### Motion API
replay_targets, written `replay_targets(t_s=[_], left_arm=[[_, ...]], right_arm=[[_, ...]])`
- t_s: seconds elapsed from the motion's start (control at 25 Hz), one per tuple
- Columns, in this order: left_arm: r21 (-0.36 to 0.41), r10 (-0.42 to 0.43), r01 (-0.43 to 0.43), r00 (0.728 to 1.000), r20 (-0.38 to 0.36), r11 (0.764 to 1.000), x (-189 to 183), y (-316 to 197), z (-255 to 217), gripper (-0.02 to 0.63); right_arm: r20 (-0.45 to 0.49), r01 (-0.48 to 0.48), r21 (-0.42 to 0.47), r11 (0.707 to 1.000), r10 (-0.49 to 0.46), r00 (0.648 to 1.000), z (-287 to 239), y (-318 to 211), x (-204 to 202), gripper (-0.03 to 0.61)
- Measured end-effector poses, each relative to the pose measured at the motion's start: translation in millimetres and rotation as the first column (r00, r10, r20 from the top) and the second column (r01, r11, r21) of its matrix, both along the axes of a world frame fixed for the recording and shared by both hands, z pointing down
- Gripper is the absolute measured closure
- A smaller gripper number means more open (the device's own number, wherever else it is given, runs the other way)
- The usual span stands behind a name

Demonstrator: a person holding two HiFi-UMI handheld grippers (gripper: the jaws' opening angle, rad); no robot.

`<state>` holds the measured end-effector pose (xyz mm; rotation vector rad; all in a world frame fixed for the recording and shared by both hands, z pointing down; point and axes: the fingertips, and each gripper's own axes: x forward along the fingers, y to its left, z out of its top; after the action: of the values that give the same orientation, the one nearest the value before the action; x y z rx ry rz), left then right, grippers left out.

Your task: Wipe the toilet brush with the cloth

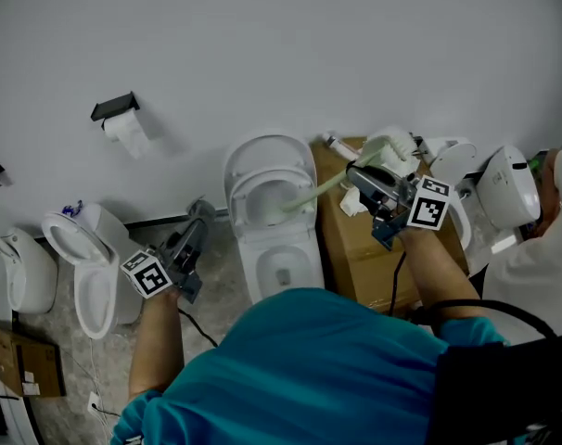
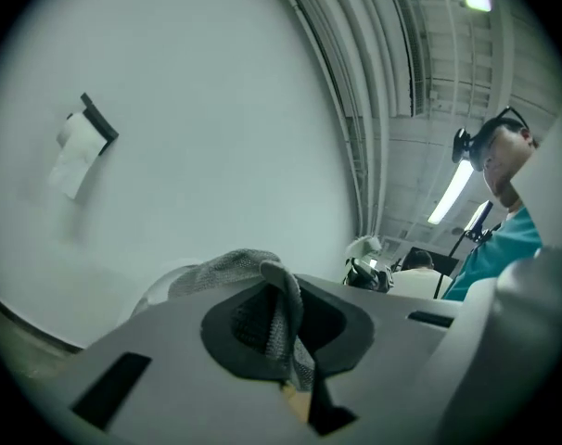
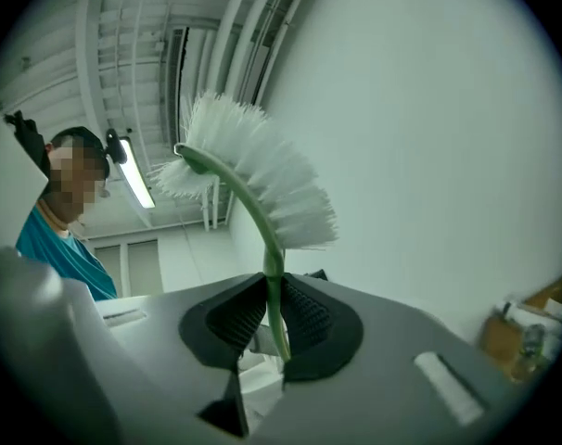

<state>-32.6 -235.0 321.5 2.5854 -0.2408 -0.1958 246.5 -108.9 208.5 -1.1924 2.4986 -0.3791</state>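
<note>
Right gripper point(image 3: 268, 297) is clamping the brush point(image 3: 262, 179) by its green handle, and the head is sticking out over the toilet point(image 1: 272, 170). Left gripper point(image 2: 283, 321) is pinching the cloth point(image 2: 227, 267), well apart from the brush. No contact, so wiping looks not yet begun.

White wall point(image 1: 290, 44) spans 12 o'clock, paper-roll holder point(image 1: 115, 107) at 10. Open toilet point(image 1: 272, 211) dead centre, second toilet point(image 1: 91, 267) at 9, cardboard box point(image 1: 355, 248) at 3. Speckled grey floor point(image 1: 221, 276). Ceiling strip light point(image 2: 451, 193) lit.
</note>
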Motion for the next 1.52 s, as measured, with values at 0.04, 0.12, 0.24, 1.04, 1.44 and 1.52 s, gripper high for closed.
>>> replay_targets(t_s=[0.04, 0.12, 0.24, 1.04, 1.44, 1.52], left_arm=[[0.027, -0.016, 0.016, 1.0, -0.001, 1.0, 0.2, 1.9, -5.7, 0.592], [0.082, -0.047, 0.047, 0.999, -0.005, 0.996, 3.1, 5.5, -19.7, 0.592], [0.145, -0.096, 0.096, 0.995, -0.007, 0.985, 10.3, 8.3, -38.1, 0.592], [0.223, -0.24, 0.234, 0.971, -0.001, 0.946, 14.6, -0.3, -55.3, 0.592], [0.221, -0.232, 0.221, 0.972, 0.028, 0.95, 14.6, 3.4, -51.0, 0.592], [0.225, -0.228, 0.215, 0.973, 0.033, 0.95, 15.6, 5.2, -49.2, 0.592]], right_arm=[[-0.008, -0.016, -0.035, 0.999, 0.016, 1.0, 9.3, -4.5, -0.3, 0.526], [-0.007, -0.034, -0.089, 0.995, 0.033, 0.999, 24.8, -11.0, -1.0, 0.526], [0.001, -0.055, -0.162, 0.985, 0.056, 0.998, 45.6, -18.6, 1.1, 0.525], [-0.136, -0.245, -0.292, 0.925, 0.213, 0.968, 82.5, -29.7, 26.3, 0.526], [-0.138, -0.207, -0.277, 0.938, 0.175, 0.975, 74.3, -30.2, 15.4, 0.526], [-0.134, -0.201, -0.273, 0.941, 0.169, 0.976, 73.9, -29.0, 13.7, 0.526]])
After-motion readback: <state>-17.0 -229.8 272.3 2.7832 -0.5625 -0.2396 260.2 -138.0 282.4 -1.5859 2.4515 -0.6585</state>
